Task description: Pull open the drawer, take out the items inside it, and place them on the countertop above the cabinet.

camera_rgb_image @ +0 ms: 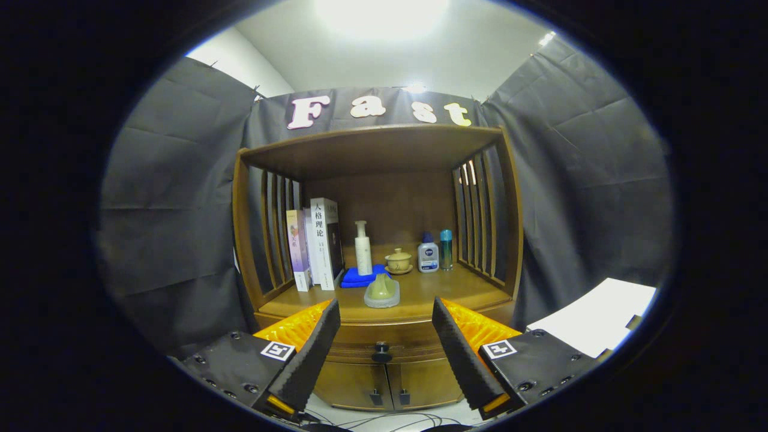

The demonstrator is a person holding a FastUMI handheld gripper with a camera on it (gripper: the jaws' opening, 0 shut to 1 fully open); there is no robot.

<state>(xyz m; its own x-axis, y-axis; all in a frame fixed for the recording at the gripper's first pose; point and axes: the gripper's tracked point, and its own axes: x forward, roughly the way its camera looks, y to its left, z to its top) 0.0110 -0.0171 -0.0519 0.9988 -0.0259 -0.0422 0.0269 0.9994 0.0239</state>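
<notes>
Two fingers spread: gripper (386, 348) empty; drawer (384, 343) closed, knob (381, 352) between them; book spines (321, 243) bear Chinese characters

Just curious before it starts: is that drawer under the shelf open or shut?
Shut. The drawer front sits flush with the cabinet, its knob untouched between the open hand-held gripper fingers.

A white book (324, 243) stands upright on the wooden cabinet's countertop (420, 294), with four large dark Chinese characters running down its spine: 人格理论. The pale purple book (295, 246) just beside it also has characters on its spine, too small to read. A small blue-and-white bottle (428, 255) has a dark patch with wording too small to make out. The gripper (385, 307), fingers spread wide and holding nothing, bears a square black-and-white marker tag (277, 350) at each finger's base.
</notes>
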